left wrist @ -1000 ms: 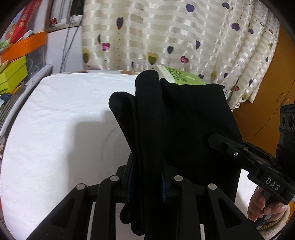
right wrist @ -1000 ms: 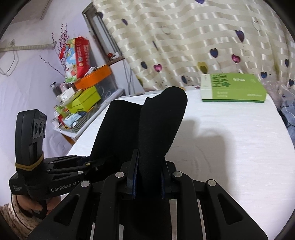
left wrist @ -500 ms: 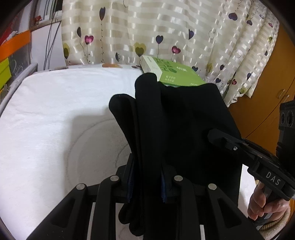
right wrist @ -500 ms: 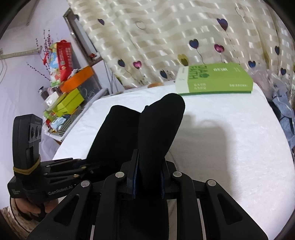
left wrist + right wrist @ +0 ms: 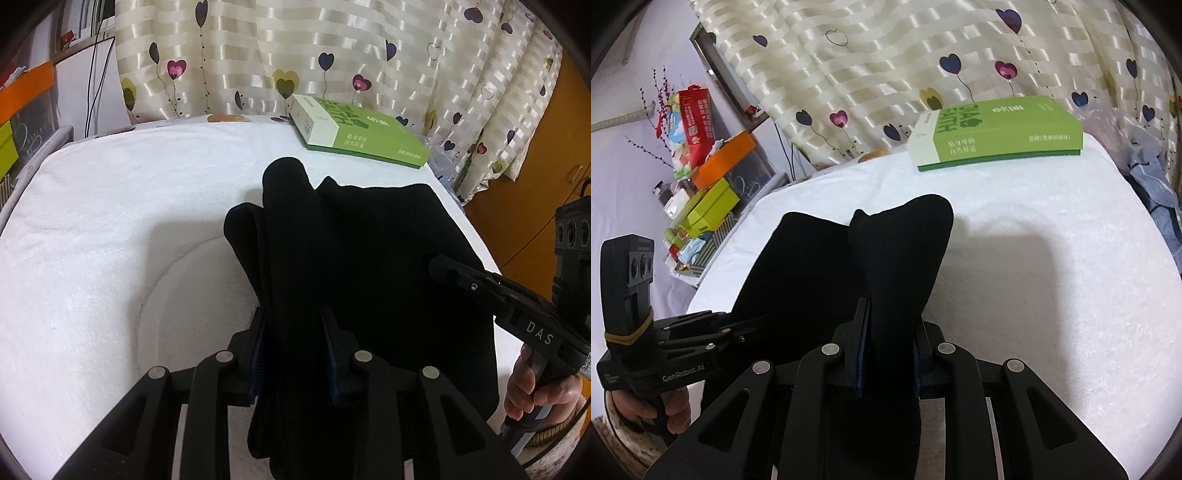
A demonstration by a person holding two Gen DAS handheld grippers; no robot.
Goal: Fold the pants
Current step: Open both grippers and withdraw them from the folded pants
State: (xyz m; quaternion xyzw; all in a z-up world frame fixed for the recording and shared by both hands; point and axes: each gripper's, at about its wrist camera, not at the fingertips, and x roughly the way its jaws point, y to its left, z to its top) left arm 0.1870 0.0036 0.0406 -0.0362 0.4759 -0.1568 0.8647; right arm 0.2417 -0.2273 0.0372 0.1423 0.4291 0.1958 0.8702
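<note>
Pants (image 5: 369,258) hung bunched between both sets of jaws, black cloth rising past the jaw tips and spreading from one gripper to the other over the desk (image 5: 110,229). Left gripper (image 5: 293,354) had its jaws clamped on a thick fold, the blue pads pressing each side; right gripper (image 5: 888,360) had its jaws closed likewise on another fold that stood up ahead of the tips as a rounded peak. In the left wrist view the right gripper came in from the right of the jaws, its tip against the cloth, held by a hand (image 5: 532,384). In the right wrist view the left gripper sat to the left of the jaws, its handle wrapped by a yellow band and gripped by the other hand (image 5: 646,410).

White towelling covered the desk, with a faint round ridge in it just left of the left jaws and a soft shadow ahead of the right jaws. Far ahead of both jaws lay a green box (image 5: 997,136) at the desk's back edge, close to a striped curtain (image 5: 332,55) printed with hearts. Left of the right jaws, beyond the desk edge, a shelf (image 5: 701,206) carried orange, lime and red packages. Right of the left jaws stood a wooden cabinet (image 5: 546,166).
</note>
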